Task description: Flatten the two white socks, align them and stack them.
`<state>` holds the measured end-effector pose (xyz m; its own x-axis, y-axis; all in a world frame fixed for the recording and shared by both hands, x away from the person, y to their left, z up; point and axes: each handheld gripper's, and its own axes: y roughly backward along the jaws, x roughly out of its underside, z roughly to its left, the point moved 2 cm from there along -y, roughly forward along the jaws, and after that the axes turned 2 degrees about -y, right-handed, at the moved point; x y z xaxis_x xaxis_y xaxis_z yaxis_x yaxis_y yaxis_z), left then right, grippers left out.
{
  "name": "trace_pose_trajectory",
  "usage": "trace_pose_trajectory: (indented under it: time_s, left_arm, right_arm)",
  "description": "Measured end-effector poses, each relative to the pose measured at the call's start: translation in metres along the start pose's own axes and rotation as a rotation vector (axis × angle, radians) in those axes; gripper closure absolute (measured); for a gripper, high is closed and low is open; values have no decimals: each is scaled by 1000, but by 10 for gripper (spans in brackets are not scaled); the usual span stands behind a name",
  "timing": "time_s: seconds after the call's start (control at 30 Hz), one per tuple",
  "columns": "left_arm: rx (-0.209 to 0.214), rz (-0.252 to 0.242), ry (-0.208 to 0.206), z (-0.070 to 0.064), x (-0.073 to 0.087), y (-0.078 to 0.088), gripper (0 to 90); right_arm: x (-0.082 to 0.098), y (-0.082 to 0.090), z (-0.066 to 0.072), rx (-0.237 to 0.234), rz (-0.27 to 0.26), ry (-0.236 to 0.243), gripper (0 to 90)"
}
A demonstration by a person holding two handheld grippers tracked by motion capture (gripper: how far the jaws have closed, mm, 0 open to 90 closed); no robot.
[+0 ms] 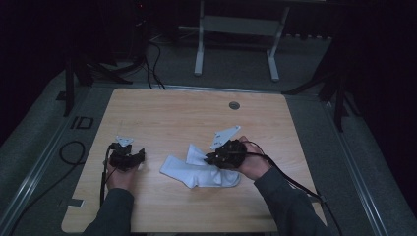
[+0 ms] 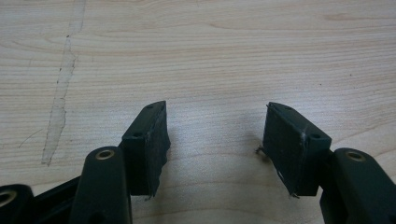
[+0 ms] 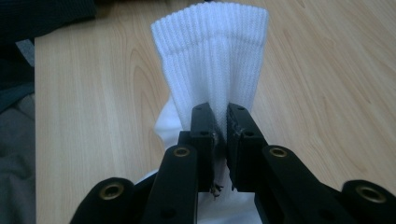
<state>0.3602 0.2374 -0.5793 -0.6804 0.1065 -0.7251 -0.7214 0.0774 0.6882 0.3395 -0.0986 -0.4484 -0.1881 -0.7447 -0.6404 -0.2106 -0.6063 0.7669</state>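
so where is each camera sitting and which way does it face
High view: fixed above the person's side, looking forward and down on the wooden table; both forearms enter from below, left gripper beside the white sock, right gripper on it.
Left gripper view: rides the left gripper, facing down at bare tabletop; its two black jaws stand apart with nothing between them.
Right gripper view: rides the right gripper, looking along jaws pinched on the sock's ribbed cuff.
Shared: the sock appears in both the high view and the right gripper view.
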Motion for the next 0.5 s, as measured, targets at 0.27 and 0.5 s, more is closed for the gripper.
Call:
trace_pose_trajectory:
  time_s: [0.27, 0.5]
  left_arm:
    - [1, 0, 0, 0, 0, 0, 406]
    - [0, 0, 0, 0, 0, 0, 406]
  right_arm:
    - [2, -34, 4, 1, 17, -14, 816]
    - [3, -50, 3, 5, 10, -39, 815]
